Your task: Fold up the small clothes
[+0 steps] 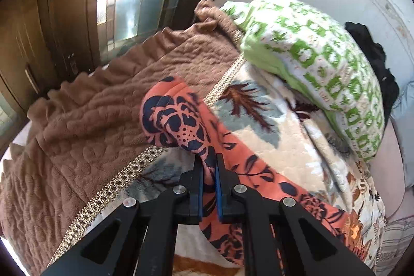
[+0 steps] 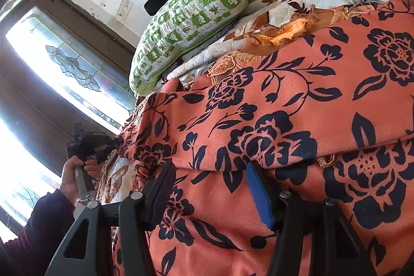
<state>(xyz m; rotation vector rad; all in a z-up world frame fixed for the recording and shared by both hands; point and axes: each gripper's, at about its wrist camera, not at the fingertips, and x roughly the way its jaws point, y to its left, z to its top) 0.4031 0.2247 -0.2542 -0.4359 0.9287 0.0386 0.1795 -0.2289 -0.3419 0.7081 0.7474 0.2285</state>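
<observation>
Left wrist view | left gripper (image 1: 209,167) clamps orange navy-flowered cloth (image 1: 181,118) edge | right gripper (image 2: 209,172) half-open, seemingly straddling its fold.

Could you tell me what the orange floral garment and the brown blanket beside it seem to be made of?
Orange garment: probably a thin, smooth woven or knit fabric with a printed navy floral; it has a faint sheen and bunches softly where the left gripper pinches it.
Brown blanket: looks like plush fleece or velvet, matte, with an embossed quilted pattern and a ruffled edge.
</observation>
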